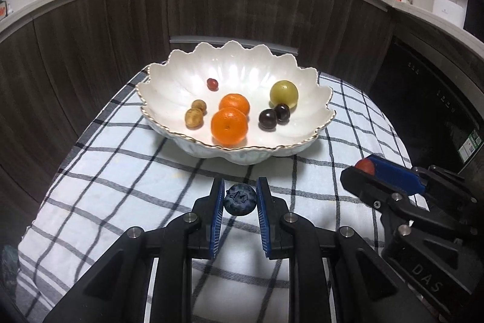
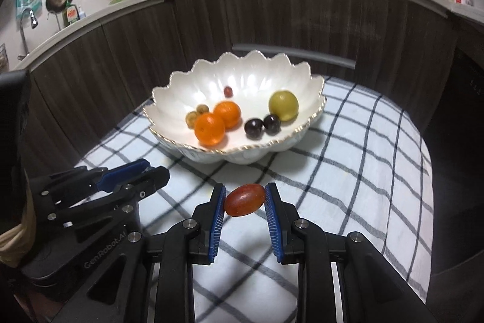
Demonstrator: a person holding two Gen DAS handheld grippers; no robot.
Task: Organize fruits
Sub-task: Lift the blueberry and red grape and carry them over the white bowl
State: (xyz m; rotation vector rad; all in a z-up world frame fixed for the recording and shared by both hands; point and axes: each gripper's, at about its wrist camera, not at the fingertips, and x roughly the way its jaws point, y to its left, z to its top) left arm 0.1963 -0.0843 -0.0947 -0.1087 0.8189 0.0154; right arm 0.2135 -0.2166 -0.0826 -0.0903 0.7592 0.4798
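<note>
A white scalloped bowl (image 1: 169, 71) (image 2: 187, 87) stands on the checked cloth. It holds two oranges (image 1: 229, 126), a green fruit (image 1: 283, 94), two dark grapes (image 1: 268, 119), two brown longans (image 1: 194, 117) and a small red fruit (image 1: 212, 83). My left gripper (image 1: 240, 199) is shut on a blueberry (image 1: 240, 199), in front of the bowl above the cloth. My right gripper (image 2: 245, 199) is shut on a red oval grape tomato (image 2: 244, 199), also in front of the bowl. The right gripper also shows in the left wrist view (image 1: 367, 168), and the left gripper in the right wrist view (image 2: 151, 168).
The checked cloth (image 1: 121, 171) covers a small table that drops off at left and right. Dark wood cabinet fronts (image 1: 75, 35) curve behind the bowl under a countertop with pans, dishes and bottles. A dark appliance (image 1: 438, 99) stands at the right.
</note>
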